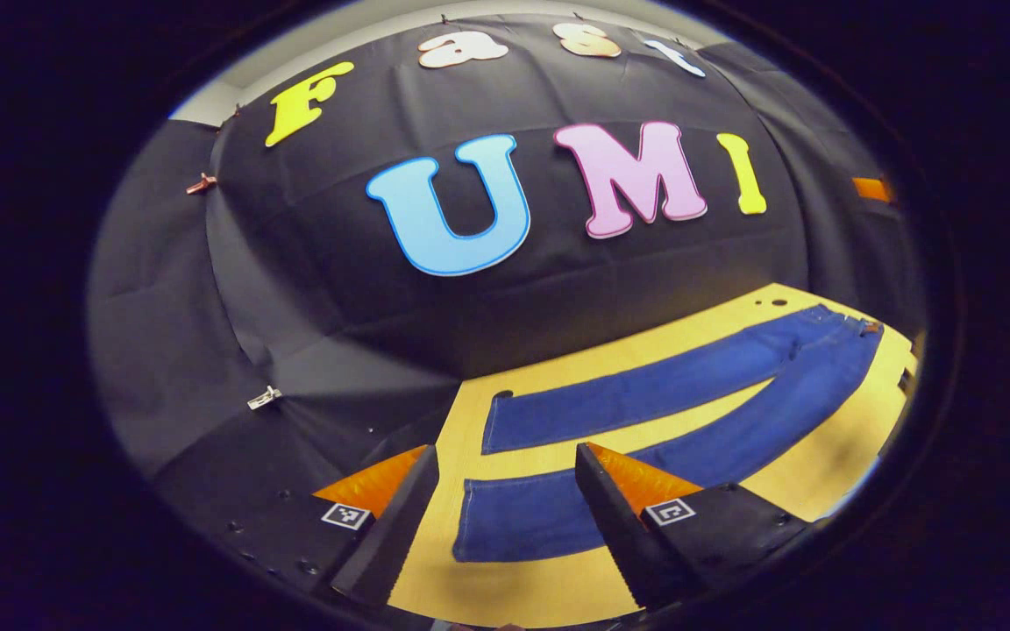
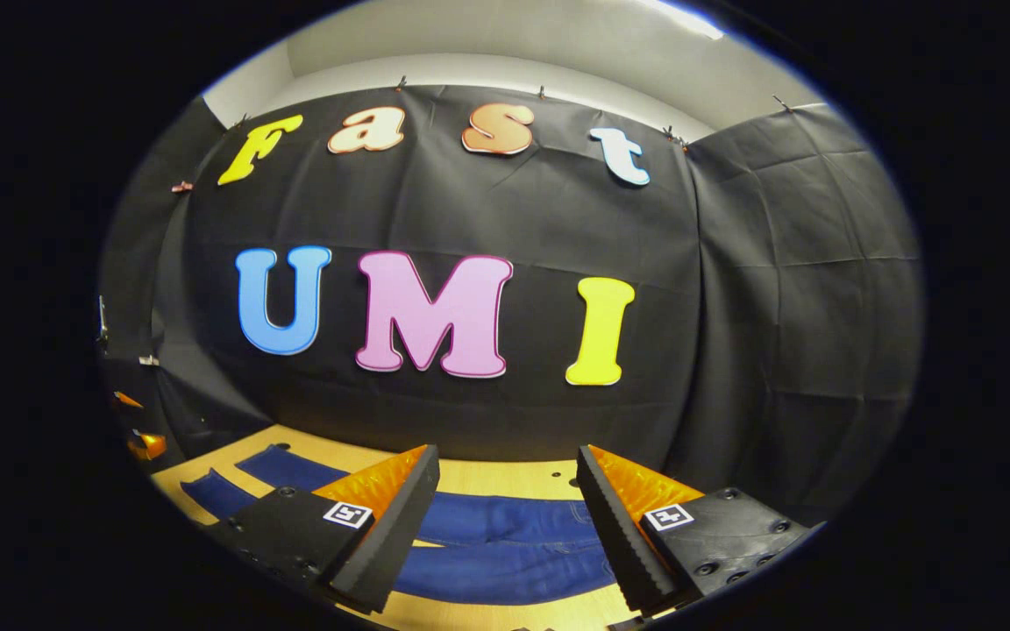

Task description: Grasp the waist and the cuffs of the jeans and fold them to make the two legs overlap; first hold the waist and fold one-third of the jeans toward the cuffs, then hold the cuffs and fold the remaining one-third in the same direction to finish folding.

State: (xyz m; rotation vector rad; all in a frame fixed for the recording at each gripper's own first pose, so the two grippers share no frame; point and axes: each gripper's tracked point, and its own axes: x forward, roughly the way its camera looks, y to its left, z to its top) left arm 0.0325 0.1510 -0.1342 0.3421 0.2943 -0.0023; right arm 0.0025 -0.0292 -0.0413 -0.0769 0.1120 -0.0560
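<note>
Blue jeans (image 1: 645, 421) lie flat on the wooden table (image 1: 829, 464), legs spread apart, cuffs (image 1: 487, 464) toward me and waist (image 1: 856, 326) at the far right. My left gripper (image 1: 505, 460) hovers open above the cuff end, nothing between its fingers. In the right gripper view the jeans (image 2: 505, 548) run across the table (image 2: 505, 478) below my right gripper (image 2: 507, 460), which hangs open over the waist part with nothing in it. The two legs stretch off to the left (image 2: 242, 482).
The black cloth wall (image 1: 338, 298) rises close behind the table's far edge. Small holes (image 1: 502, 394) dot the tabletop near the cuffs. The other gripper (image 2: 141, 443) peeks in at the left edge of the right gripper view.
</note>
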